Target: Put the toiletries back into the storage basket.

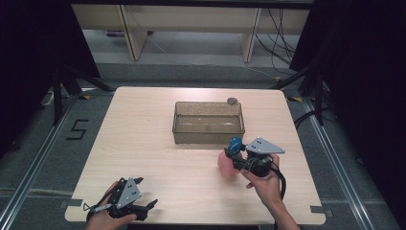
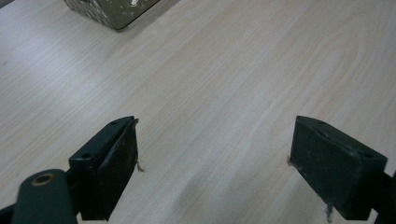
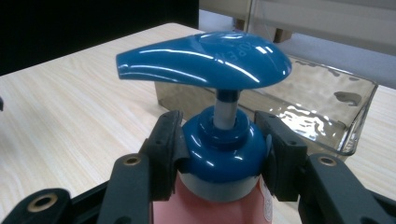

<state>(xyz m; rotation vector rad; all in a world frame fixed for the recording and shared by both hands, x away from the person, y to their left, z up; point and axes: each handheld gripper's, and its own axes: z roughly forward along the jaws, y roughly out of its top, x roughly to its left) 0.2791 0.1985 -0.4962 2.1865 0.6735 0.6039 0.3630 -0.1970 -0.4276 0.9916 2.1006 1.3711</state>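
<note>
Jaws first: the right gripper point(image 3: 223, 154) is clamped on the blue collar of a pump bottle point(image 1: 228, 164), one jaw on each side just under the pump head point(image 3: 205, 58), while the left gripper point(image 2: 215, 168) stands wide with nothing between its jaws.

Taking the tub point(image 1: 208, 122) as landmark, the tabletop point(image 1: 143, 143) spreads around it, bare wood on the near side. The tub is clear, brownish and looks empty. The bottle, pink-bodied, stands just before the tub's near right corner, apart from its wall. The left gripper rests well off to the near left of the tub. A small round grey thing point(image 1: 232, 101) sits at the tub's far right corner.

If the bottle is bound for the tub, lift it straight up to clear the wall, keeping it upright; the collar grip looks firm but the heavy body hangs below, so move slowly.
</note>
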